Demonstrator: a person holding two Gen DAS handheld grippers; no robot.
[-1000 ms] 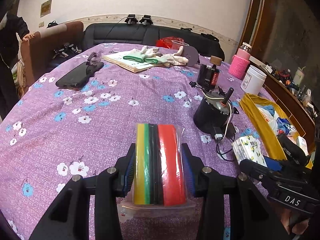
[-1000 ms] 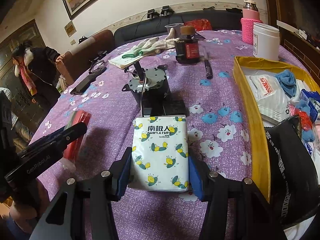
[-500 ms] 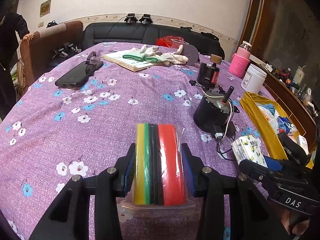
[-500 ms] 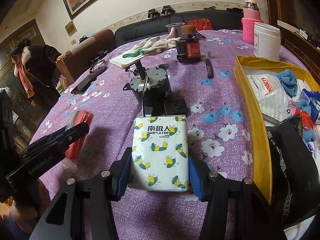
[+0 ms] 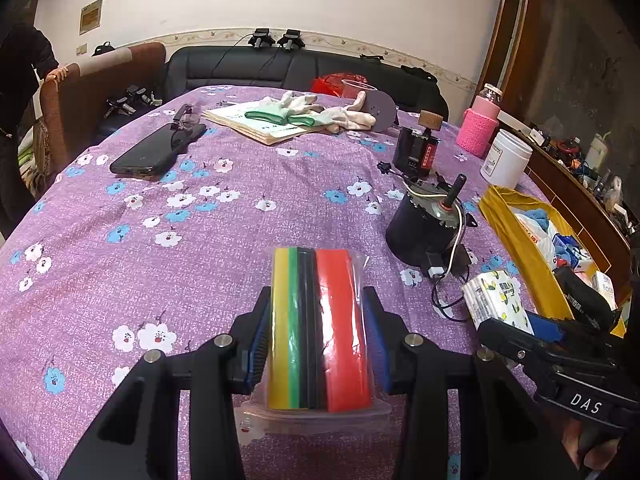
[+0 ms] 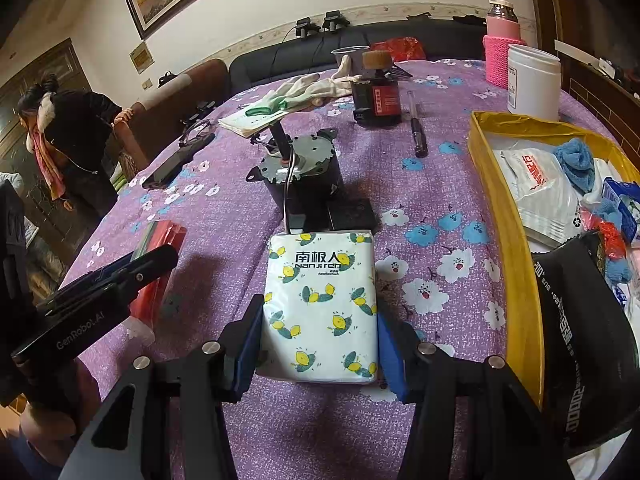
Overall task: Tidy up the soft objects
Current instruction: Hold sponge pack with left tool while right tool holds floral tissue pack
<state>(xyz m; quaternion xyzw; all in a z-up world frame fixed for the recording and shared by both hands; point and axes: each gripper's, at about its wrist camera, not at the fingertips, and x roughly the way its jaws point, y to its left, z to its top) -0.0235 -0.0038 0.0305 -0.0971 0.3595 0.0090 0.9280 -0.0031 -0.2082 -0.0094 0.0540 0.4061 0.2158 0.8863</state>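
My left gripper (image 5: pixel 318 332) is shut on a clear pack of yellow, green, black and red strips (image 5: pixel 318 328), held just over the purple flowered tablecloth. My right gripper (image 6: pixel 320 340) is shut on a white tissue pack with lemon print (image 6: pixel 322 304), also low over the cloth. The tissue pack shows in the left wrist view (image 5: pixel 496 300), and the strip pack in the right wrist view (image 6: pixel 160 256). A yellow tray (image 6: pixel 504 216) with bags and blue cloths lies to the right. White gloves (image 5: pixel 320 114) rest on a booklet at the far side.
A black motor with wires (image 6: pixel 300 172) stands just beyond the tissue pack. A dark bottle (image 6: pixel 378 96), a pen (image 6: pixel 416 128), a white jar (image 6: pixel 532 80), a pink-sleeved bottle (image 5: pixel 482 124), a phone (image 5: pixel 156 150) and glasses lie on the table. A person (image 6: pixel 68 132) stands at far left.
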